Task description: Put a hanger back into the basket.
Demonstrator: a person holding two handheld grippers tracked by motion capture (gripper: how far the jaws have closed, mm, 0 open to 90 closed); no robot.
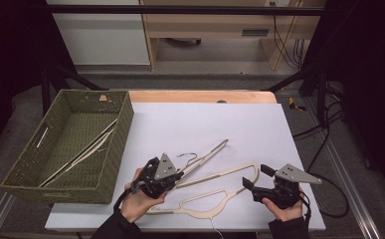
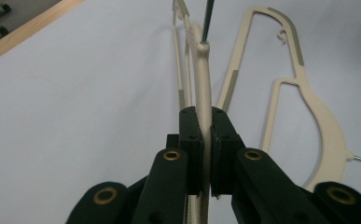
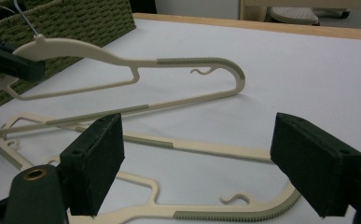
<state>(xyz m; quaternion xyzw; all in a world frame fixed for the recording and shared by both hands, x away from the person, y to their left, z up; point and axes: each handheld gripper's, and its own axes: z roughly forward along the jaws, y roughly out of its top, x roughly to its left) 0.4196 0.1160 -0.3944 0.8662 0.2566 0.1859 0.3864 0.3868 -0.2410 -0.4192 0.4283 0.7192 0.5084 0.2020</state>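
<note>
A cream plastic hanger [image 1: 207,153] with a metal hook slants up and to the right over the white board. My left gripper [image 1: 179,175] is shut on it. In the left gripper view the jaws [image 2: 205,126] pinch its thin body edge-on, and the hanger [image 2: 201,70] runs away ahead. A second cream hanger [image 1: 230,172] lies flat on the board, to the right in the left gripper view [image 2: 308,102]. My right gripper [image 1: 257,177] stands open beside its right end. Between that gripper's wide-apart pads [image 3: 206,163], the flat hanger [image 3: 192,147] lies below them, untouched. The held hanger [image 3: 75,49] shows raised at upper left.
A green woven basket [image 1: 118,144] stands at the left edge of the white board [image 1: 205,119], with another cream hanger [image 1: 85,152] lying inside. A wooden table edge [image 1: 200,95] runs along the back. Cables hang off to the right.
</note>
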